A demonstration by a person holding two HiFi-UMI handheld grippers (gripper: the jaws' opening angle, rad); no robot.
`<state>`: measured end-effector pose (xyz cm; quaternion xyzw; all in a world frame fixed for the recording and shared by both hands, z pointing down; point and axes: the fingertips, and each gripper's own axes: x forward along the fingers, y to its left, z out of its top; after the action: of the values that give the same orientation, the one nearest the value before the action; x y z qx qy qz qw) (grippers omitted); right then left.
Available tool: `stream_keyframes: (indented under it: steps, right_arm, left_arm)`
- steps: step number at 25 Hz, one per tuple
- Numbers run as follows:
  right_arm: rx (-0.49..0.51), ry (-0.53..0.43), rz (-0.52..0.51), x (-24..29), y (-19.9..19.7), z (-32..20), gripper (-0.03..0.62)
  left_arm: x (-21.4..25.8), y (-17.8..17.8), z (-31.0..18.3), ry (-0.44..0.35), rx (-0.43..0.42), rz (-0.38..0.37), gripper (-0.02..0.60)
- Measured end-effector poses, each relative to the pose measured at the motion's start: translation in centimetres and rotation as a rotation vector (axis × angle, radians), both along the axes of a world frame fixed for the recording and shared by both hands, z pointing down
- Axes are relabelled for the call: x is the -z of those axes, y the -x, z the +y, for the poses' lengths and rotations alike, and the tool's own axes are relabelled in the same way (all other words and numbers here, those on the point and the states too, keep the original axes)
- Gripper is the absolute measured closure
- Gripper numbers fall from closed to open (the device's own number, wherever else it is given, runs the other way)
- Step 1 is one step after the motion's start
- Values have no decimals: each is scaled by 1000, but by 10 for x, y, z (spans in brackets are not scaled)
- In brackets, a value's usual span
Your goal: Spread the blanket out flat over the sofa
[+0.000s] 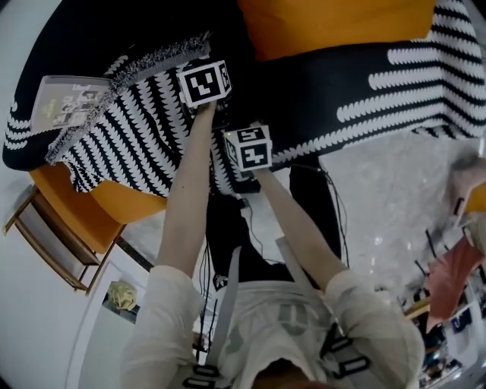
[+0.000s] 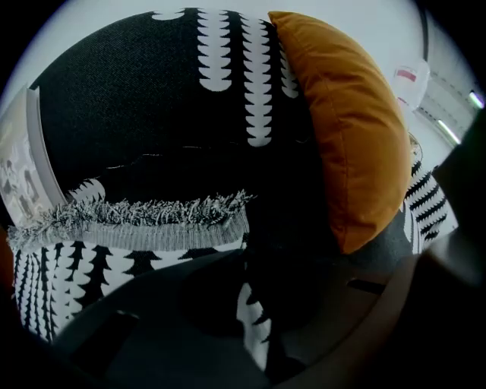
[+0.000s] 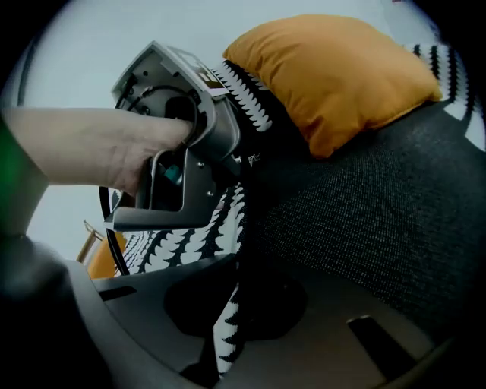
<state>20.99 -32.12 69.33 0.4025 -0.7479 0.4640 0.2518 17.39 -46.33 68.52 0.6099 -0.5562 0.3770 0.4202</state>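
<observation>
Left gripper view shows the left gripper (image 2: 257, 342) clamped on a blanket (image 2: 114, 262) fold, the right gripper (image 3: 226, 334) pinching another just beside it.

head view: overhead, steeply down | gripper views: close, along jaws | shared: blanket (image 1: 152, 137), orange cushion (image 1: 334, 26)

Sofa (image 1: 89, 214) carries blanket (image 1: 144, 129) (patterned), orange cushion (image 1: 334, 23).

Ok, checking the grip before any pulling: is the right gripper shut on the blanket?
Yes, the right gripper has its jaws closed on a fold of the black-and-white blanket.
</observation>
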Motion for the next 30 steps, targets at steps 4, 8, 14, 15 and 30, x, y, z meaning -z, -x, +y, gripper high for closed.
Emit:
stream_keyframes:
  steps: [4, 8, 14, 15, 30]
  right_arm:
    - [7, -34, -36, 21, 2, 4, 577]
    - [64, -59, -75, 66, 13, 22, 579]
    - [240, -175, -78, 158, 53, 62, 580]
    - [254, -187, -75, 174, 62, 73, 580]
    - [515, -366, 105, 301, 200, 280, 580]
  left_arm:
    - [33, 7, 5, -67, 32, 36, 568]
    - [93, 24, 27, -173, 97, 68, 568]
    - [208, 75, 81, -354, 240, 121, 569]
    - [227, 85, 94, -375, 254, 128, 569]
    - [368, 234, 324, -521, 267, 220, 569]
